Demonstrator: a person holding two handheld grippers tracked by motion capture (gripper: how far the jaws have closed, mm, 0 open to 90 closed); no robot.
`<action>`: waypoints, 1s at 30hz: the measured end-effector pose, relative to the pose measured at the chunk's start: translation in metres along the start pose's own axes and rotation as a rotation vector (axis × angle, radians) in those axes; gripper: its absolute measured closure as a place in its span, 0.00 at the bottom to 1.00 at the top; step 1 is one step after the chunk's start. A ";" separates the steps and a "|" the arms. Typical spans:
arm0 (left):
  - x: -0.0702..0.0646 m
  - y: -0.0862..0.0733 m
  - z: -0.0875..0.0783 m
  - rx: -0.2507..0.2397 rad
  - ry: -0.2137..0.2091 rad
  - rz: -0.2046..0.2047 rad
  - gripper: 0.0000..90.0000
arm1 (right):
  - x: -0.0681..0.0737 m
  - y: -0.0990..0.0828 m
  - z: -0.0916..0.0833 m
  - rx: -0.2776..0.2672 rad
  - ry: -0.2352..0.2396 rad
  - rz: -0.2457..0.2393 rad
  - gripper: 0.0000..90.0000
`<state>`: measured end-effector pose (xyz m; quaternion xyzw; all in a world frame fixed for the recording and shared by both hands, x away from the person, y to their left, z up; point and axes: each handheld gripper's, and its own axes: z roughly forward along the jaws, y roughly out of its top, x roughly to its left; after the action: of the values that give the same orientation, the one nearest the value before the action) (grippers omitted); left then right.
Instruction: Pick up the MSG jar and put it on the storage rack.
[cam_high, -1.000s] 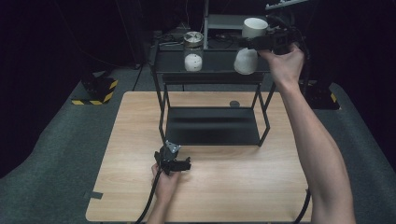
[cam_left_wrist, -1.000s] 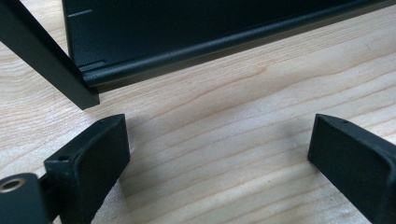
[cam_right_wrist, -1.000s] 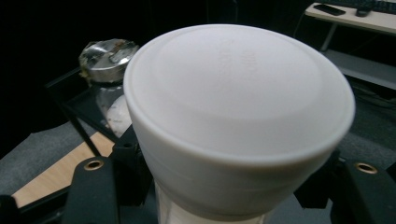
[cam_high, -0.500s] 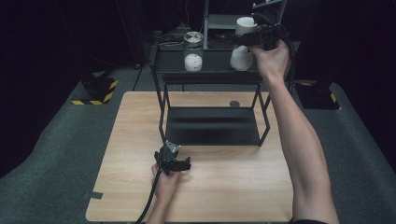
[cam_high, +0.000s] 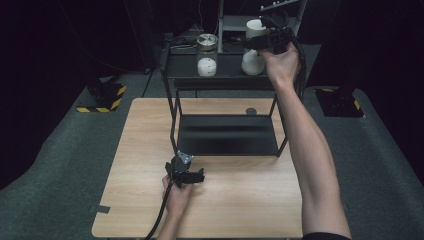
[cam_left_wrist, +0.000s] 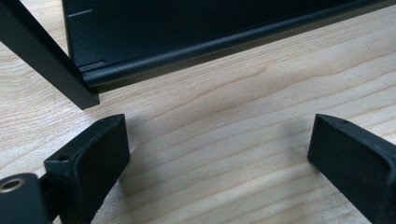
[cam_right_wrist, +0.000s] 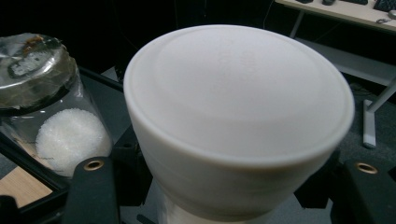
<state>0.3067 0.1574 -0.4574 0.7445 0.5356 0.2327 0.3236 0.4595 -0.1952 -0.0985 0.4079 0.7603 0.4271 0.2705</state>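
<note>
Looks like a grab step: right tongs (cam_high: 252, 42) are set around the white lidded container (cam_right_wrist: 238, 126) on the shelf (cam_high: 185, 65), contact can't be told; a firm squeeze is needed next; left tongs (cam_left_wrist: 219, 163) are held open over the tabletop (cam_high: 240, 200)

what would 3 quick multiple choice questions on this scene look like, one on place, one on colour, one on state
1. Where is the glass jar?
A. top shelf of the black rack
B. wooden table
C. floor

2. What colour is the lid between the right hand-held gripper jaws?
A. red
B. white
C. blue

3. How is the left hand-held gripper?
A. shut on a jar
B. shut empty
C. open

Key: 1 A, the jar stands on the top shelf beside the white container; 2 B, the right gripper view shows it white; 3 C, bare table lies between its spread jaws.
</note>
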 end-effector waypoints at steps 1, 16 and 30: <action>0.000 0.000 0.000 0.000 0.000 0.000 0.06 | 0.000 0.000 0.001 0.003 0.000 -0.001 0.38; -0.001 0.000 0.000 -0.001 0.002 -0.001 0.06 | -0.005 -0.004 0.003 0.010 0.021 -0.005 0.37; 0.000 0.000 0.000 -0.001 0.000 -0.001 0.06 | -0.002 -0.016 -0.003 -0.047 0.029 0.000 0.00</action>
<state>0.3065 0.1572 -0.4576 0.7440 0.5359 0.2327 0.3243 0.4521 -0.2032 -0.1104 0.3954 0.7539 0.4506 0.2690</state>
